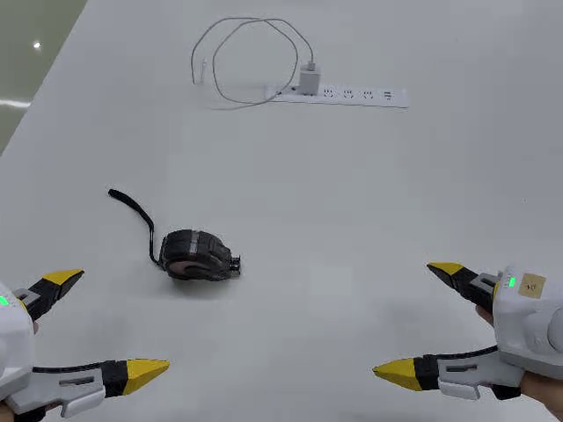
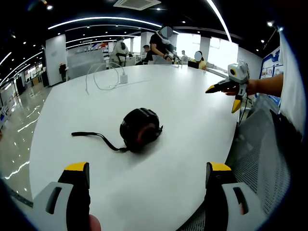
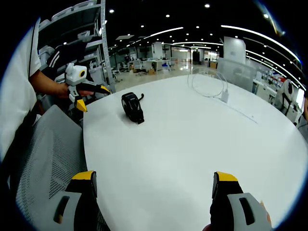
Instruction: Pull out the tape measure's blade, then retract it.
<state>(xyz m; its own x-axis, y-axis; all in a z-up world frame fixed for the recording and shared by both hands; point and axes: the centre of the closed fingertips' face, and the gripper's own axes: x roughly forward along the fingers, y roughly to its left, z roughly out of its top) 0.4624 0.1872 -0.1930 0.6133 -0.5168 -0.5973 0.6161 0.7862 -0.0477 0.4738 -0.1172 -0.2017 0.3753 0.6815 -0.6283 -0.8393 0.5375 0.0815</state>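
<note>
A black tape measure (image 1: 199,255) with a reddish side lies on the white table (image 1: 352,193), its black wrist strap (image 1: 134,211) trailing to the far left; its blade is retracted. It also appears as the tape measure (image 2: 140,128) straight ahead in the left gripper view and the tape measure (image 3: 132,107) far left in the right gripper view. My left gripper (image 1: 113,325) hovers open at the near left, short of the tape measure. My right gripper (image 1: 418,321) hangs open at the near right, well apart from it. Nothing is between either pair of yellow-tipped fingers (image 1: 141,372).
A white power strip (image 1: 347,93) with a plugged charger and a looped white cable (image 1: 242,61) lies at the far side of the table. A mesh chair (image 3: 45,159) stands by the table's near edge. People sit far off in the room.
</note>
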